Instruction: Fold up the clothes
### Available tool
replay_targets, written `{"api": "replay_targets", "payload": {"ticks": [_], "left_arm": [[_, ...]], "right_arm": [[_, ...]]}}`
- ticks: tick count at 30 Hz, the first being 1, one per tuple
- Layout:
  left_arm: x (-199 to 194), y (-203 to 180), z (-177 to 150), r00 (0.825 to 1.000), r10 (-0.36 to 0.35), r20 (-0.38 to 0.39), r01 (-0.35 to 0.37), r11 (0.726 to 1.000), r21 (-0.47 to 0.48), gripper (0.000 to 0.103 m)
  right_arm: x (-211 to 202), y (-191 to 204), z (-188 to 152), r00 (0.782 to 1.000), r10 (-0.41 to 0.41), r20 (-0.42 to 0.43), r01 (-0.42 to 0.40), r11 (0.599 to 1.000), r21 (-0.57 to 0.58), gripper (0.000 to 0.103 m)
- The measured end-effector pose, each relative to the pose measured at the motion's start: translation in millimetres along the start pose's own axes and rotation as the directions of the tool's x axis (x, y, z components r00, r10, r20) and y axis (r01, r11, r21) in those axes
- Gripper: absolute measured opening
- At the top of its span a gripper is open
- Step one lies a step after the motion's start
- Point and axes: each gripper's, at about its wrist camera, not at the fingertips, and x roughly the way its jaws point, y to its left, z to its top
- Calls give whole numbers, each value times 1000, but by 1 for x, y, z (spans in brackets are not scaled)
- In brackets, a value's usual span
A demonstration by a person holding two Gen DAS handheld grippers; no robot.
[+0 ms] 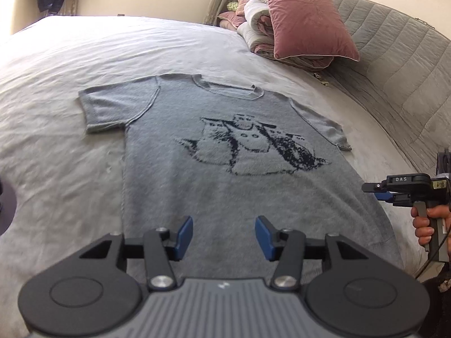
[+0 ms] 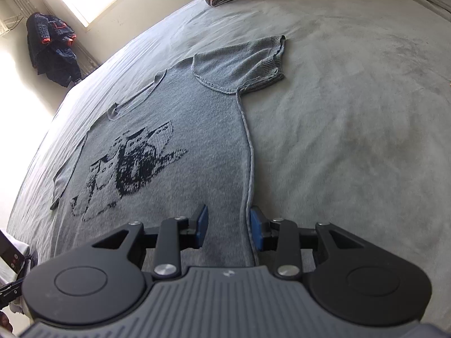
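Shirt [image 1: 197,169] lies flat on the bed [image 1: 56,112], print up, both sleeves spread, no fold visible. Left hand-held gripper [image 1: 224,238] hovers over the hem area, jaws apart, empty. Right hand-held gripper [image 2: 229,229] sits at the shirt's right side seam, jaws apart and straddling the edge, not yet pinching. Judged step: taking hold of the side edge for a lengthwise fold. A grip needs both layers caught.

Left gripper [image 1: 224,238]: black linkage arms, silver screws, ribbed grey body, blue-padded fingers [image 1: 185,233].
Right gripper [image 2: 229,229]: same build; side marked "DAS".
Hand [image 1: 424,224]: dark sleeve, thin cable.
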Motion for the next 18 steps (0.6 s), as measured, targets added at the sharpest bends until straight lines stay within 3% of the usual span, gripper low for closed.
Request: {"api": "replay_targets", "payload": {"ticks": [10, 12, 13, 18], "left_arm": [[98, -41, 20, 995, -90, 34, 88, 995, 56, 54], [112, -43, 15, 995, -96, 28, 95, 994, 51, 56], [115, -42, 11, 994, -100, 36, 98, 994, 58, 58], [118, -42, 7, 994, -104, 32, 100, 990, 96, 61]], "right_arm": [[46, -7, 46, 1000, -8, 24, 7, 999, 51, 36], [50, -5, 49, 1000, -9, 23, 9, 1000, 23, 23], [52, -4, 50, 1000, -21, 19, 21, 1000, -5, 3], [51, -17, 50, 999, -21, 48, 20, 999, 25, 3]]}}
